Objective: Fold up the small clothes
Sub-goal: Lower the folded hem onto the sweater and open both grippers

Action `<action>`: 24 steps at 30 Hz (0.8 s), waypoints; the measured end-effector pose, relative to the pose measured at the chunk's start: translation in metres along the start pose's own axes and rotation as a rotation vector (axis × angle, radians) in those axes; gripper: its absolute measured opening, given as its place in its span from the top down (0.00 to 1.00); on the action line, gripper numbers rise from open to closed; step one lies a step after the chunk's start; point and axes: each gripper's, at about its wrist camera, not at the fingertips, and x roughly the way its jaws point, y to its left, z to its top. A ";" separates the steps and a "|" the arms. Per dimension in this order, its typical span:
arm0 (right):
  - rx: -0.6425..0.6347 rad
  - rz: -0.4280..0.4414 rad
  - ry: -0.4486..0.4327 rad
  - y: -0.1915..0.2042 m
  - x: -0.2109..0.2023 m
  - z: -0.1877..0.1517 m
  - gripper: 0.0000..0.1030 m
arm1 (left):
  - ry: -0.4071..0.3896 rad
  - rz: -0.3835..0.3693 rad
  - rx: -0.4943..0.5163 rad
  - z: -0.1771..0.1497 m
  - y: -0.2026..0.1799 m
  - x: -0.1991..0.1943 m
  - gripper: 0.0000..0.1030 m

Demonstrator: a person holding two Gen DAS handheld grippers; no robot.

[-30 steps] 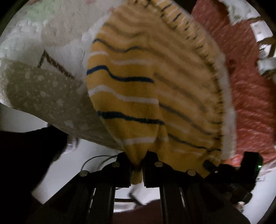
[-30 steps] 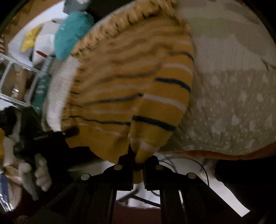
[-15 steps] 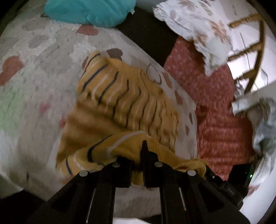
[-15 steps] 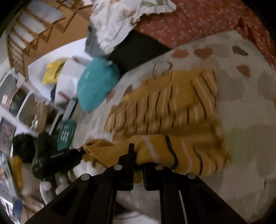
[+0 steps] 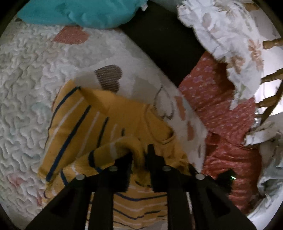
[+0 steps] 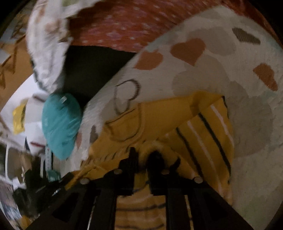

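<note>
A mustard-yellow knit sweater [image 5: 84, 127] with dark blue and white stripes lies on a white quilt [image 5: 26, 88] printed with hearts. Its near part is doubled over the rest. My left gripper [image 5: 140, 154] hovers just over the near fold, its jaws opening, with a ridge of yellow knit loose between the fingers. In the right wrist view the sweater [image 6: 203, 134] lies the same way. My right gripper [image 6: 142, 155] is opening too, a bunched bit of knit still in the gap.
A teal cushion [image 5: 79, 10] lies at the quilt's far edge. A red dotted cover [image 5: 221, 113] and a floral cloth [image 5: 226, 35] lie beyond the quilt, beside wooden rails [image 5: 270, 42]. A dark gap [image 5: 168, 44] runs between cushion and cloth.
The sweater hung close before both cameras, then came down onto the quilt with its near part folded over. Both pairs of jaws, tight on the knit before, have parted.
</note>
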 end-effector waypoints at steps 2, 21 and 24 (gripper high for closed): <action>0.011 0.002 -0.004 -0.003 0.004 0.003 0.64 | -0.034 0.000 0.018 -0.002 -0.002 -0.011 0.62; -0.438 0.020 0.183 0.151 0.044 -0.085 0.71 | -0.119 0.262 0.080 -0.080 0.076 -0.048 0.54; -0.585 -0.106 0.216 0.179 0.084 -0.113 0.85 | -0.081 0.338 0.105 -0.080 0.085 -0.035 0.67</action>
